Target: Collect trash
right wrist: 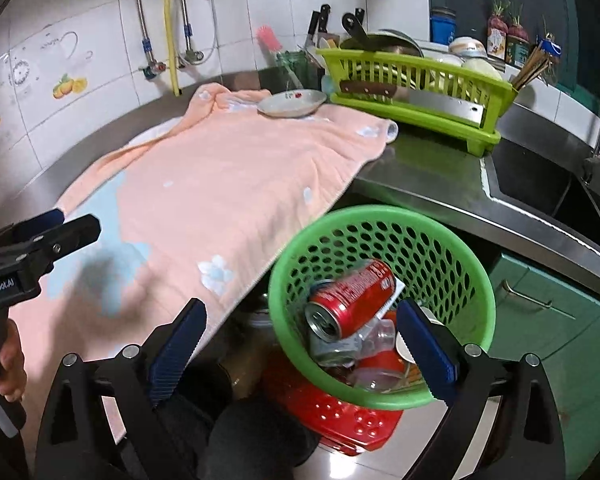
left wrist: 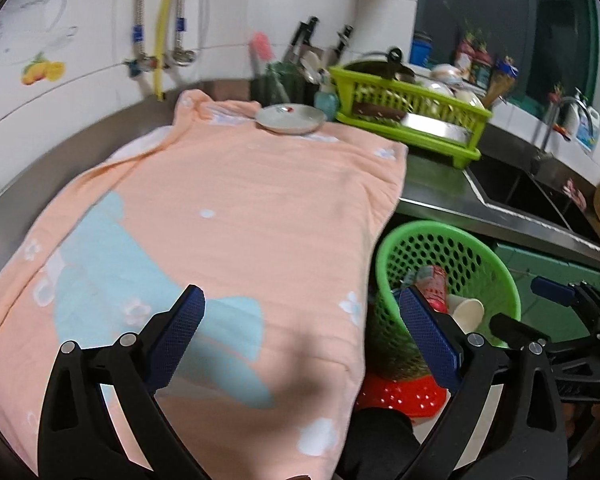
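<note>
Left wrist view looks down over a peach towel spread on the steel counter, and nothing that reads as trash lies on it; only a plate sits at its far edge, just beside the lime dish rack. The left gripper hangs above the towel's near end with its jaws wide and nothing between them. Further right, below the counter's edge, stands the green basket, with a paper cup and a red can already in it. The right wrist view shows the same from the other side: the left gripper at the far left over the towel, held in a hand, then the towel, then the basket resting on a red tray on the floor, then the sink. The right gripper is poised over the basket's near rim, jaws opening and empty, the can lying just beyond its pads. The trash appears to be collected, so the dropping step looks finished. What is left, I judge, is a check of the counter and the area around the basket for strays; if any turn up, the nearer gripper should reach with jaws wide and close only once its pads straddle the piece.
</note>
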